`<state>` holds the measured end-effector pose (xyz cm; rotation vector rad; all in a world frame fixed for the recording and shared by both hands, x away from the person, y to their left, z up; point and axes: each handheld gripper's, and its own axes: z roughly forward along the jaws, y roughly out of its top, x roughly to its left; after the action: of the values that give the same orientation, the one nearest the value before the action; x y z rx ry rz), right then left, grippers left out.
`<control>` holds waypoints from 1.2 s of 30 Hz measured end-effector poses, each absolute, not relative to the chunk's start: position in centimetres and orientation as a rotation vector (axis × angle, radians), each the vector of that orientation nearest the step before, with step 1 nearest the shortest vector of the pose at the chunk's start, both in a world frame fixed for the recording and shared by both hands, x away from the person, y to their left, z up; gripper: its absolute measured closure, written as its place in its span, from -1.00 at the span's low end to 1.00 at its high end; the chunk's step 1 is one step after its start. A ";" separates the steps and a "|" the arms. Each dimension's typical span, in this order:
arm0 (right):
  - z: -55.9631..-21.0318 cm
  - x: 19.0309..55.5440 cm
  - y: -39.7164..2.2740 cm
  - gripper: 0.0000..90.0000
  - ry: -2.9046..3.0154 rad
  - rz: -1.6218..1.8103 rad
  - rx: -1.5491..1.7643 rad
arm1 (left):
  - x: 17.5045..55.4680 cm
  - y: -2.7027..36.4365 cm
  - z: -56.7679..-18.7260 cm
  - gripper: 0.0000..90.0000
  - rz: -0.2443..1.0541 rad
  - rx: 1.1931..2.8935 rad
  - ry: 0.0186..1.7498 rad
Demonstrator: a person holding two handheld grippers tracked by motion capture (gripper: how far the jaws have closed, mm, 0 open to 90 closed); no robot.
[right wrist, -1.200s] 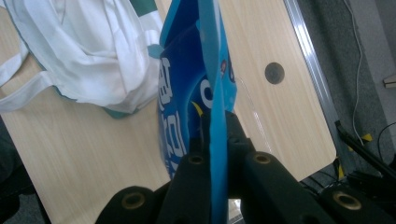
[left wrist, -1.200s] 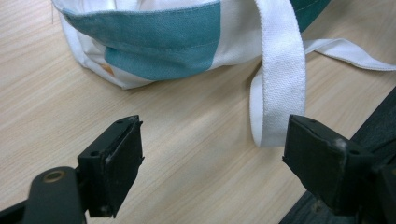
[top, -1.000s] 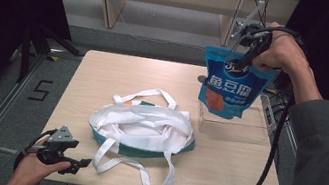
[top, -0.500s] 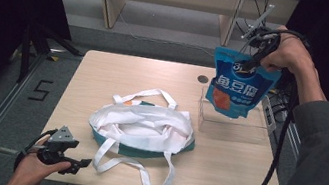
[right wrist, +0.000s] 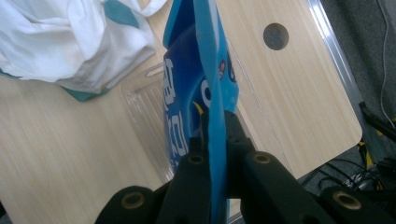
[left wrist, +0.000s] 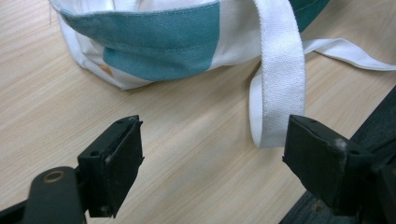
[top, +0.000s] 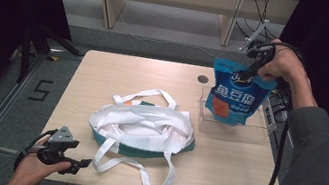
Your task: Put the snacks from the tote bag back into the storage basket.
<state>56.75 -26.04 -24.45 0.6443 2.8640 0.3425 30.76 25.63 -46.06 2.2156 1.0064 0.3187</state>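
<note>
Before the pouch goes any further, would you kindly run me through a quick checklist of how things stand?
1. Right gripper shut on the pouch top edge: ok.
2. Pouch clear of the table, hanging over the clear tray: ok.
3. Bag mouth open enough for the pouch: cannot tell.
4. Left gripper open, holding nothing: ok.
5. Bag strap lies just ahead of the left jaws, untouched: ok.

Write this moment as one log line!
right gripper: shut on snack bag, above clear box | left gripper: open, empty, near tote
</note>
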 end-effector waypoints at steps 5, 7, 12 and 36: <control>-25.7 56.7 -26.1 1.00 2.860 0.383 0.647 | 30.8 25.6 -46.1 -0.58 0.311 2.210 1.010; -26.1 56.8 -26.1 1.00 2.866 0.389 0.640 | 30.8 25.6 -46.1 -0.58 0.313 2.218 0.997; -26.9 56.6 -26.0 1.00 2.883 0.387 0.666 | 30.7 25.5 -46.2 -0.58 0.305 2.207 1.011; -27.5 53.6 -29.2 0.22 2.563 0.789 1.007 | 30.6 25.3 -46.2 -0.58 0.309 2.193 1.009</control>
<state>53.57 -29.21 -27.50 1.0068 2.5629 0.7886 30.64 25.34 -46.18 2.1934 1.0090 0.3090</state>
